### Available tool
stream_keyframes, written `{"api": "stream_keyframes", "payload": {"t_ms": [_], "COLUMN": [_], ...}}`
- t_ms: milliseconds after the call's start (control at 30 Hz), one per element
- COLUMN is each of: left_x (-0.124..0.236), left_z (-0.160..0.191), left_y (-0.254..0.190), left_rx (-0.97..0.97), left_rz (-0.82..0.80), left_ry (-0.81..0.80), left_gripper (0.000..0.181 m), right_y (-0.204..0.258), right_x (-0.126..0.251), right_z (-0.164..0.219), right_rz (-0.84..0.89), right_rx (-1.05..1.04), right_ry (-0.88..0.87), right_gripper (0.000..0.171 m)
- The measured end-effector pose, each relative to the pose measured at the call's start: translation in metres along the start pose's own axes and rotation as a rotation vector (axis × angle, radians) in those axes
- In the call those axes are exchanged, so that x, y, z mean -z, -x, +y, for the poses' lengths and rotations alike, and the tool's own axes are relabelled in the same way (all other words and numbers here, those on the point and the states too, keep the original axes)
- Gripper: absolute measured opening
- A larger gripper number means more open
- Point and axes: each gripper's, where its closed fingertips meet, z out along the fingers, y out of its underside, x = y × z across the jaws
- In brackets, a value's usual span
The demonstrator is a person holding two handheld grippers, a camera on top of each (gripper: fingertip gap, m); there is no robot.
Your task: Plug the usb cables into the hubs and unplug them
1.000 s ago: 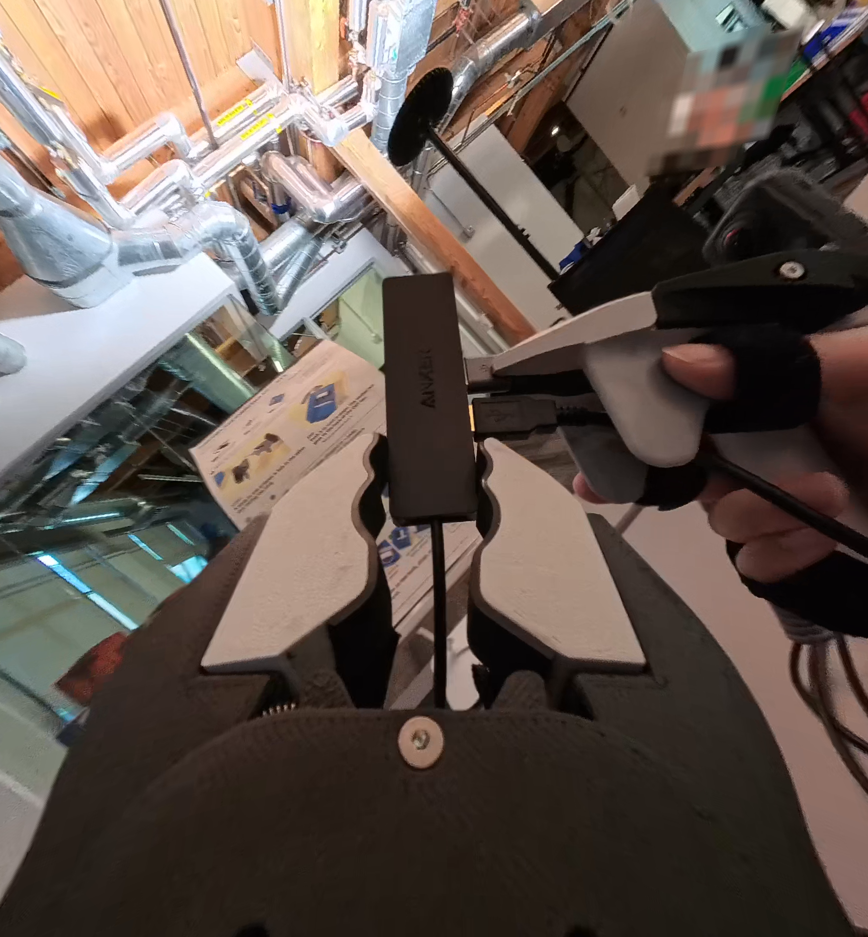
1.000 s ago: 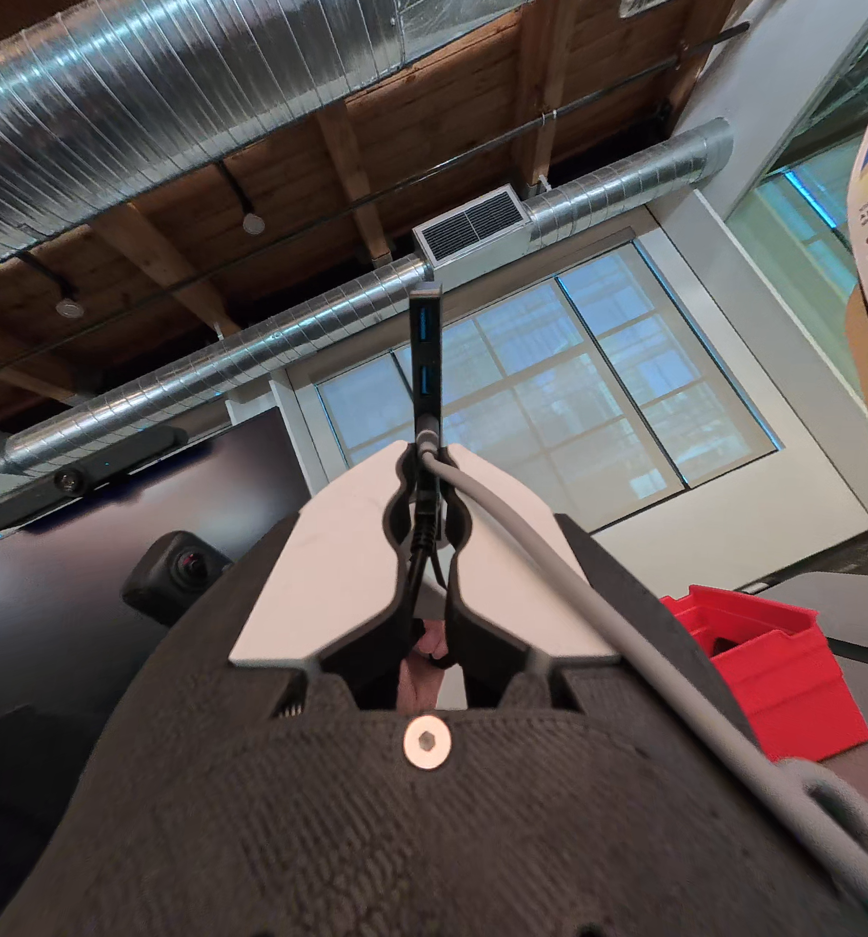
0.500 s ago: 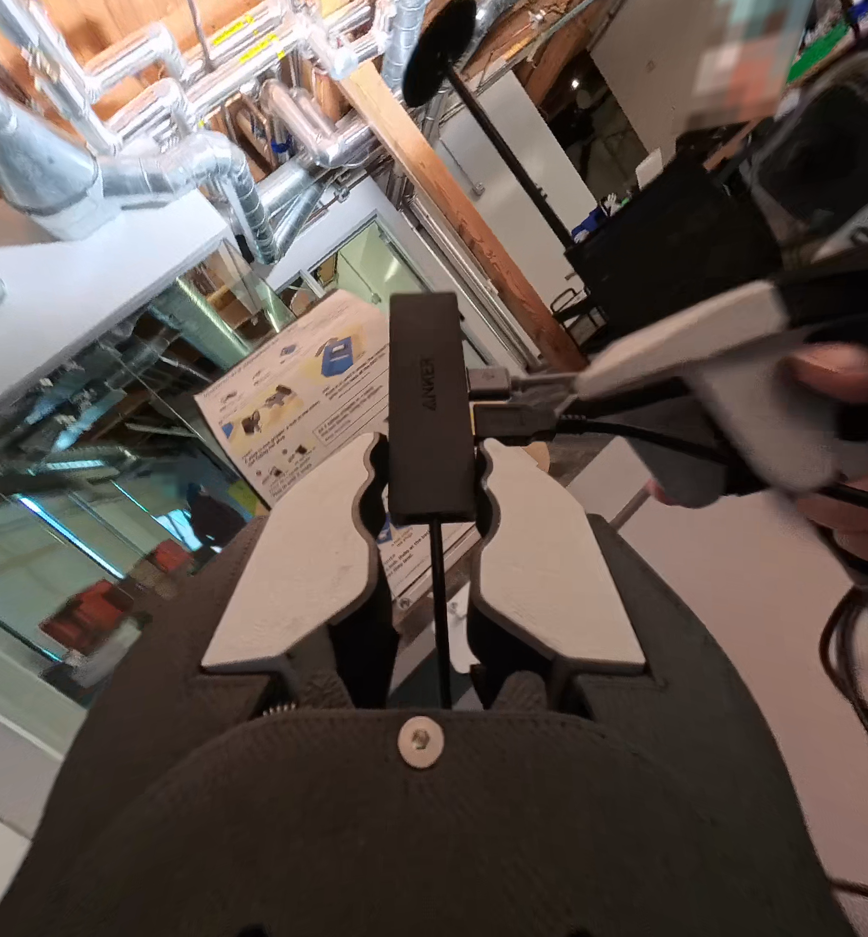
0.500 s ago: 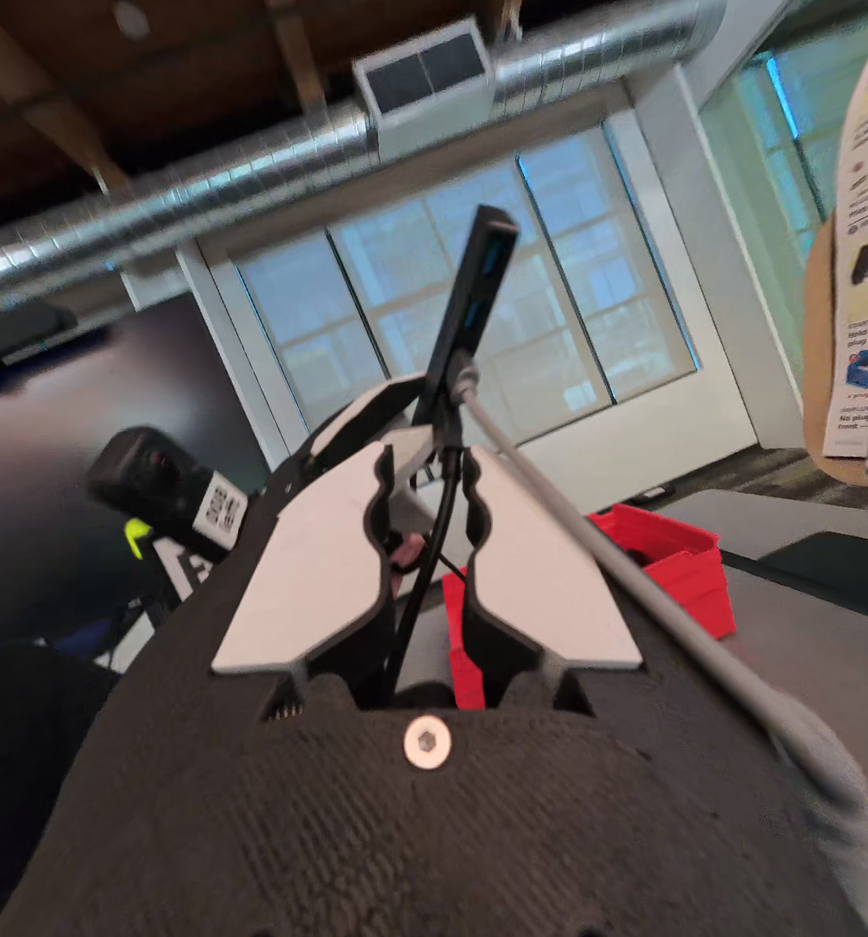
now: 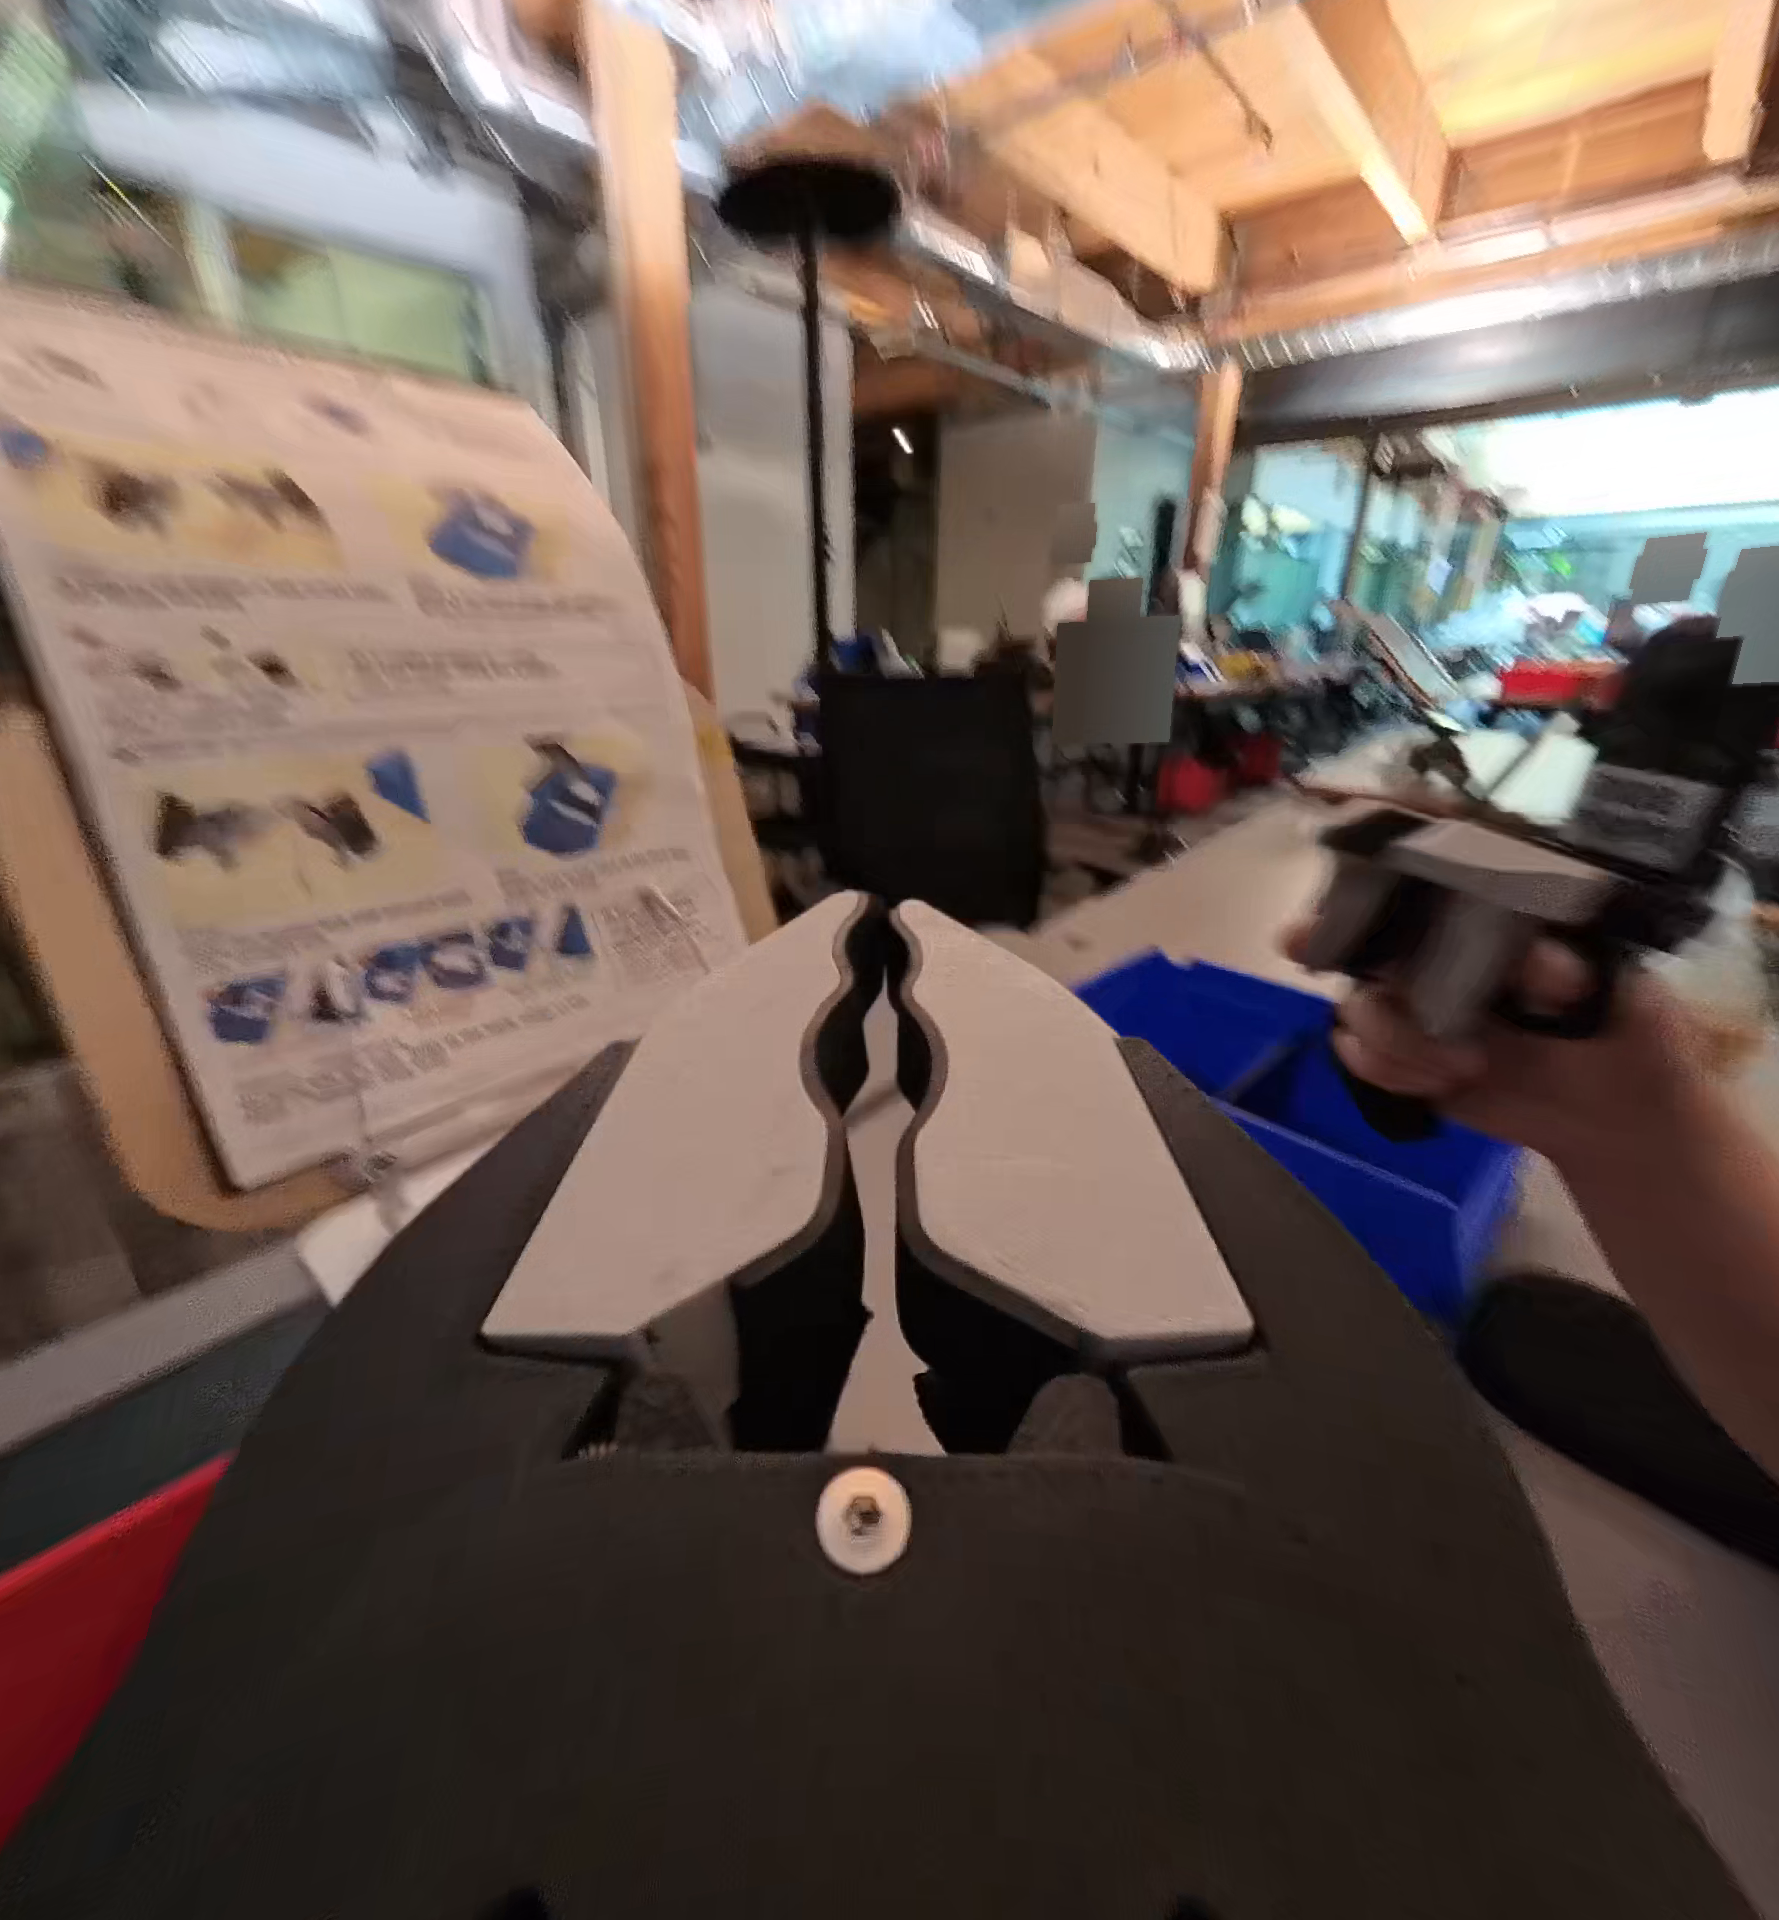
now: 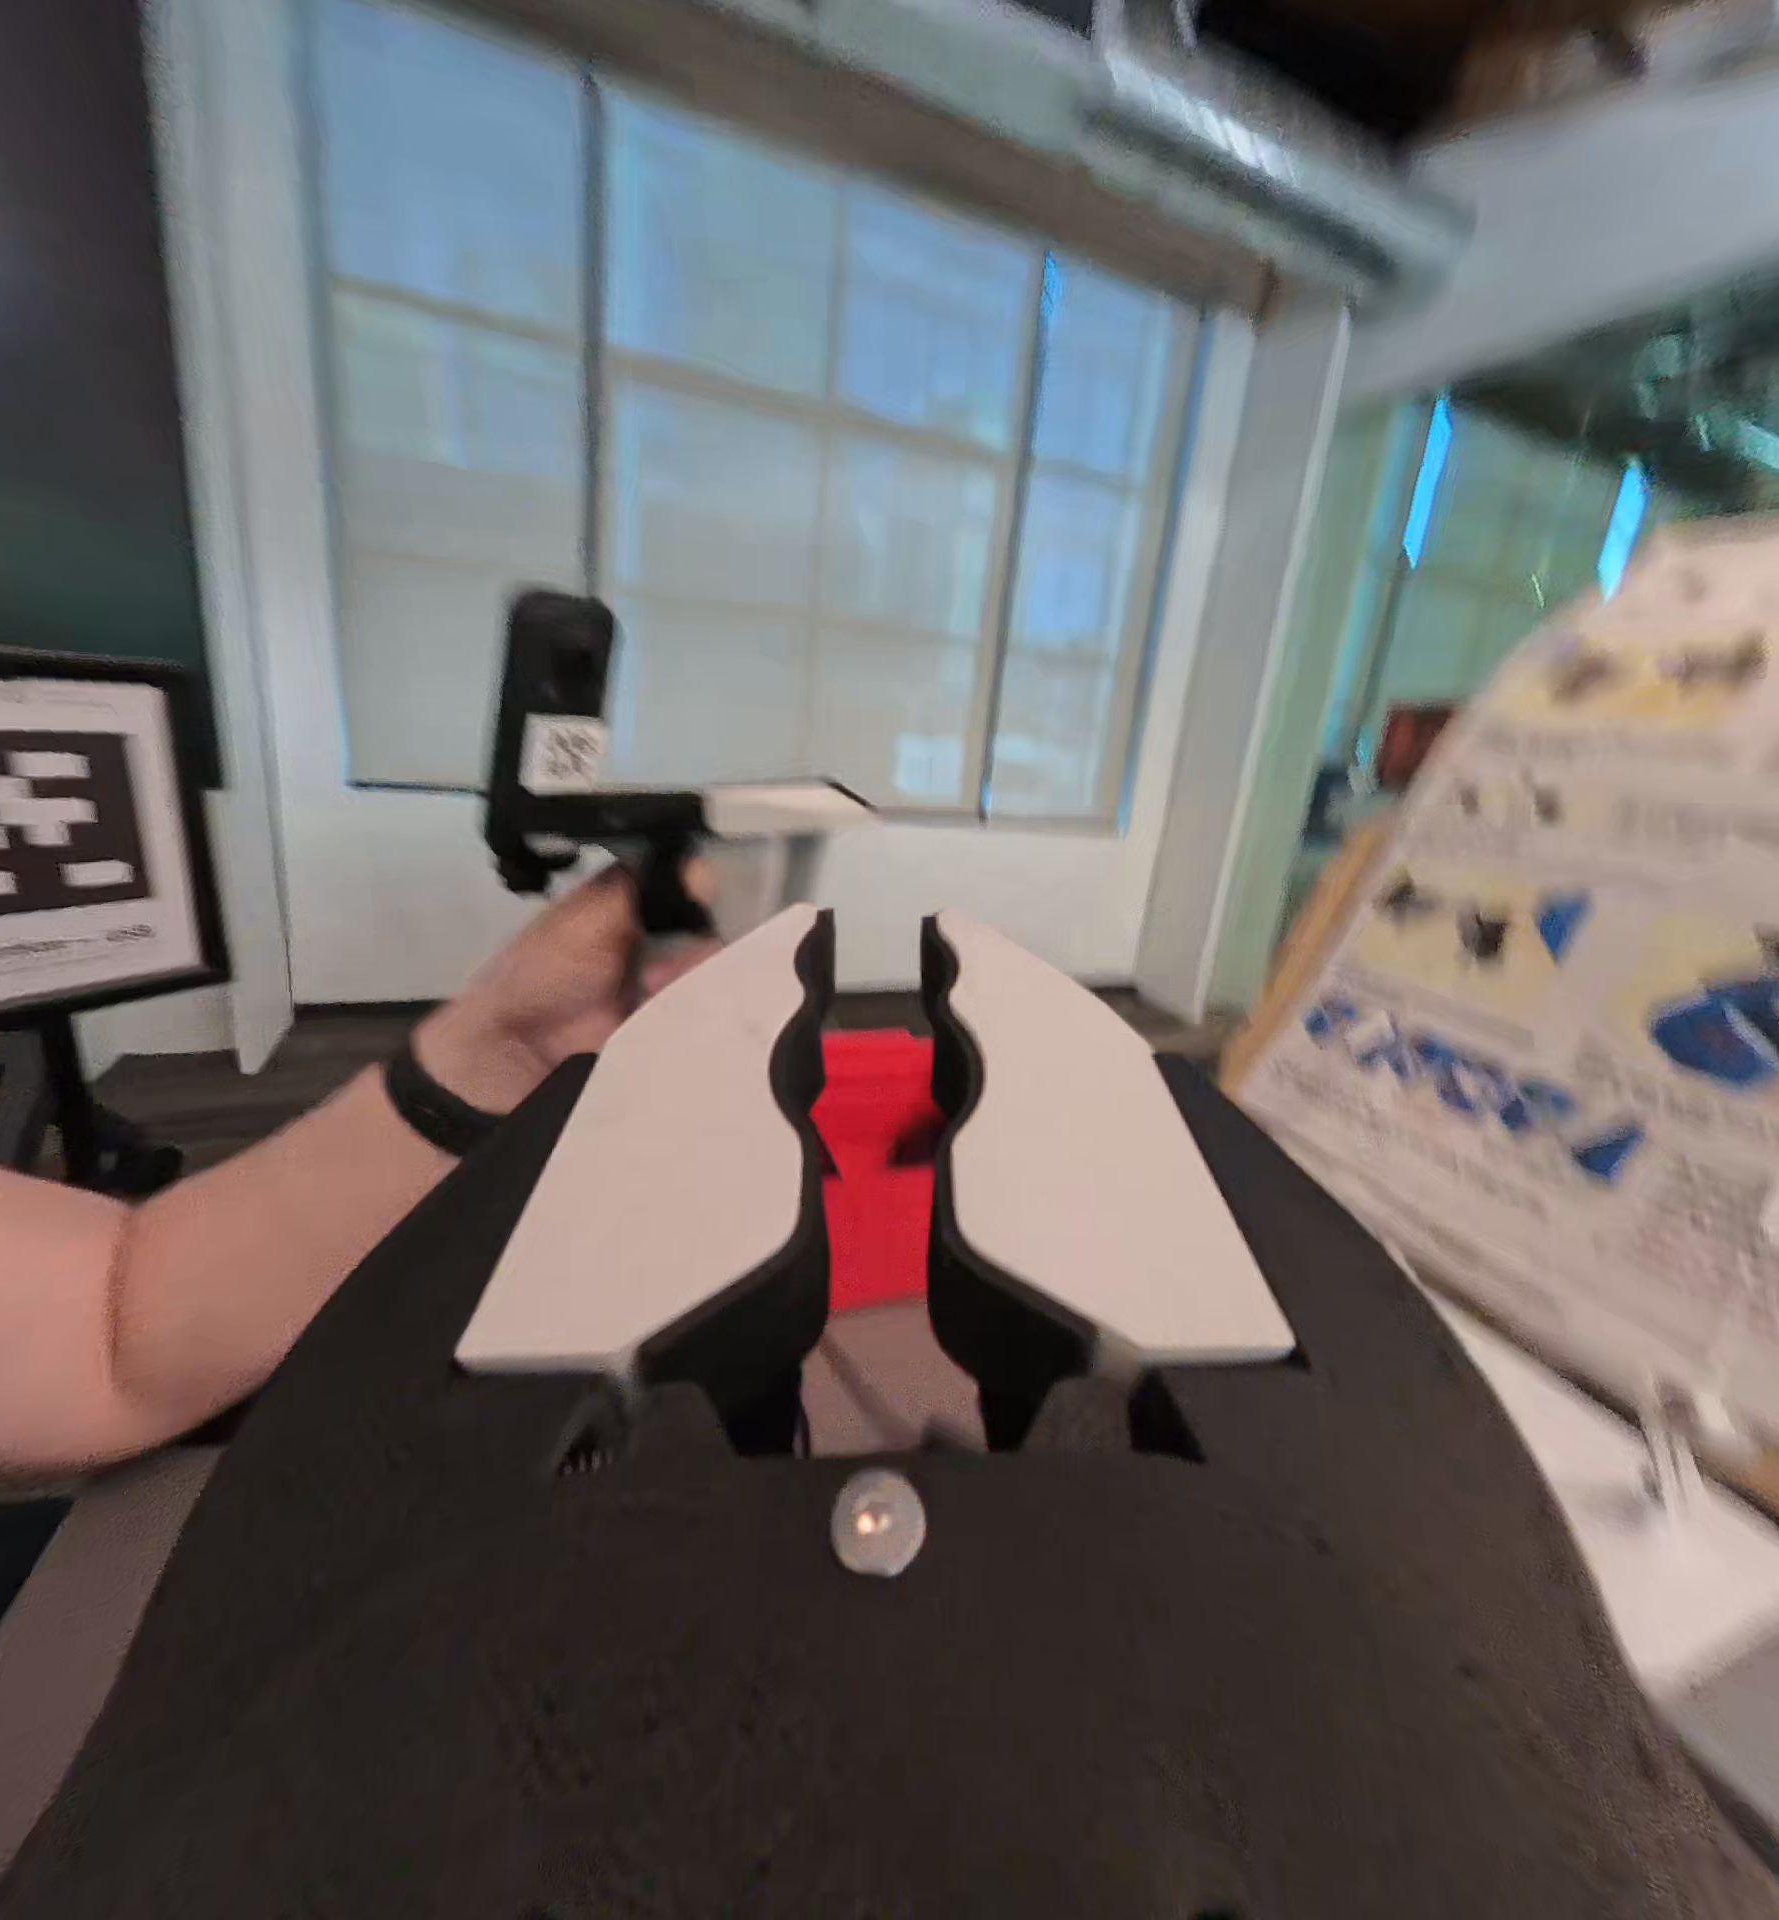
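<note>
Blurred workshop windows and an instruction board [image 6: 1550, 997] are framing my empty right gripper [image 6: 874, 925], jaws apart, and left gripper [image 5: 885, 914], nearly closed; no light, rigid hub or limp cable is showing, so plug housings, I am judging, are offering the safest hold.

Printed sheet [image 5: 345, 748] and code sticker [image 6: 561, 750] too blurred to read
</note>
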Motion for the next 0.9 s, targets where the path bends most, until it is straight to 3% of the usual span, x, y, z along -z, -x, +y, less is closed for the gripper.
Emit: {"api": "stream_keyframes", "payload": {"t_ms": [133,200,300,433,567,733,800,900], "left_x": [-0.011,-0.016,-0.024,-0.033,-0.03,-0.02,-0.017,-0.002], "left_z": [0.038,0.07,0.134,0.224,0.281,0.286,0.273,0.269], "left_y": [-0.024,-0.021,0.0,0.015,0.032,0.054,0.063,0.067], "left_rx": [-0.012,-0.092,-0.255,-0.322,-0.329,-0.328,-0.303,-0.243], "left_rz": [0.12,0.077,-0.062,-0.099,-0.139,-0.232,-0.285,-0.29], "left_ry": [0.25,0.417,0.704,1.0,1.154,1.196,1.176,1.236], "left_gripper": [0.002,0.029,0.053,0.05,0.052,0.052,0.052,0.059], "right_y": [-0.033,-0.04,-0.038,-0.03,-0.024,-0.037,-0.04,-0.039], "right_x": [0.001,0.0,-0.001,0.0,0.001,0.003,0.0,0.007], "right_z": [0.05,0.062,0.063,0.062,0.068,0.119,0.162,0.237], "right_rz": [0.055,0.074,0.068,0.047,0.025,0.08,0.137,0.189], "right_rx": [-0.138,-0.168,-0.122,-0.031,0.022,-0.087,-0.192,-0.183], "right_ry": [0.206,0.255,0.273,0.314,0.361,0.556,0.689,0.962], "right_gripper": [0.025,0.029,0.03,0.032,0.033,0.037,0.048,0.058]}}
